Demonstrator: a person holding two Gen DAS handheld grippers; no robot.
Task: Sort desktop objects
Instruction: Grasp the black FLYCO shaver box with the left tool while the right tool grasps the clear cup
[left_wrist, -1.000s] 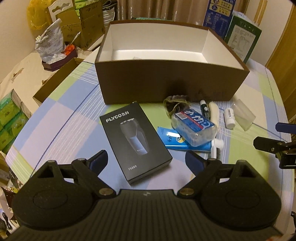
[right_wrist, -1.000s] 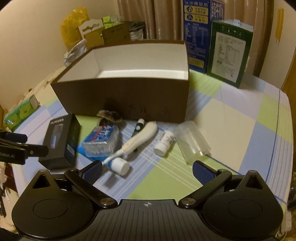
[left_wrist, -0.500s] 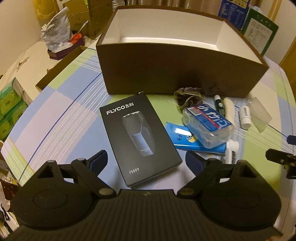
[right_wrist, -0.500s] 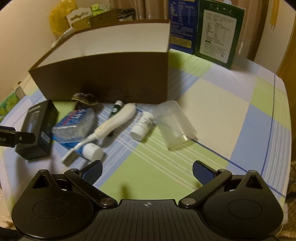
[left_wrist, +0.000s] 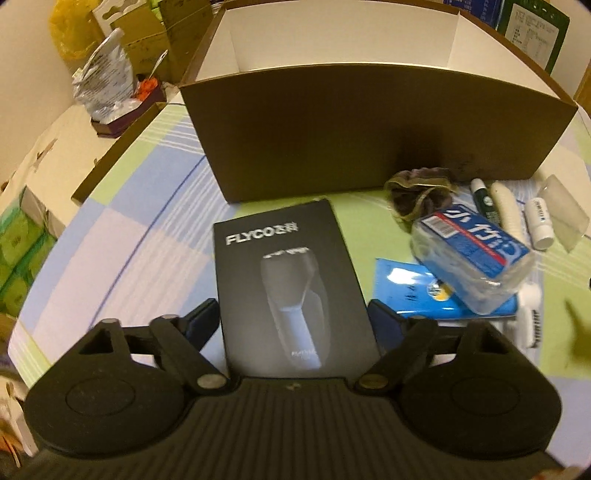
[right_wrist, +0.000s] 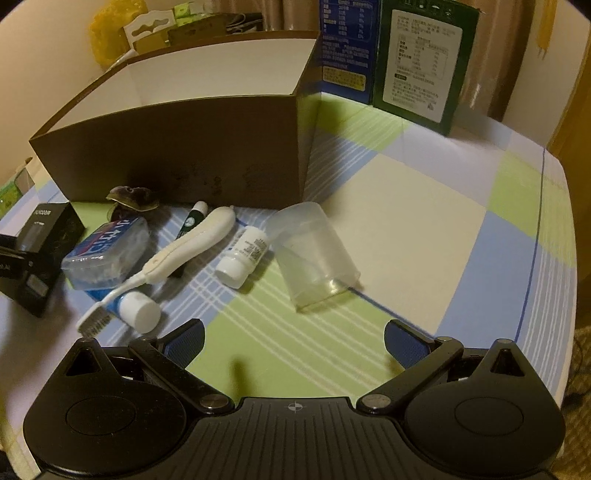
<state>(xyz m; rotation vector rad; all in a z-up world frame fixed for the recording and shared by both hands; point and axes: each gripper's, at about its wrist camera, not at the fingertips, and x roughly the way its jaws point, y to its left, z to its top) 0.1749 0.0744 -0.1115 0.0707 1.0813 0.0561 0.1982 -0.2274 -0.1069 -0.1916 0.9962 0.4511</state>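
The left gripper (left_wrist: 293, 319) has dropped over the black rectangular FLYCO shaver carton (left_wrist: 286, 288), jaws closing around it; the right gripper (right_wrist: 293, 338) hangs spread above the checked tabletop (right_wrist: 424, 221).

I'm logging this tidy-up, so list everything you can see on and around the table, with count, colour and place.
Storage box: one, brown outside, white inside, open, at the back.
Shaver box: one, black, flat, between the left fingers.
Floss case: one, clear with blue label, atop a blue packet.
Toothbrush: one, white, lying diagonally.
Small bottle: one, white, on its side.
Cup: one, clear, on its side.
Tube: one, blue, white cap.
Green tube: one, near the box.
Scrunchie: one, brownish.
Cartons: two, blue and green, upright behind.
Tablecloth: checked green, blue, cream.
Left gripper: closing around the shaver box.
Right gripper: open, holding nothing.
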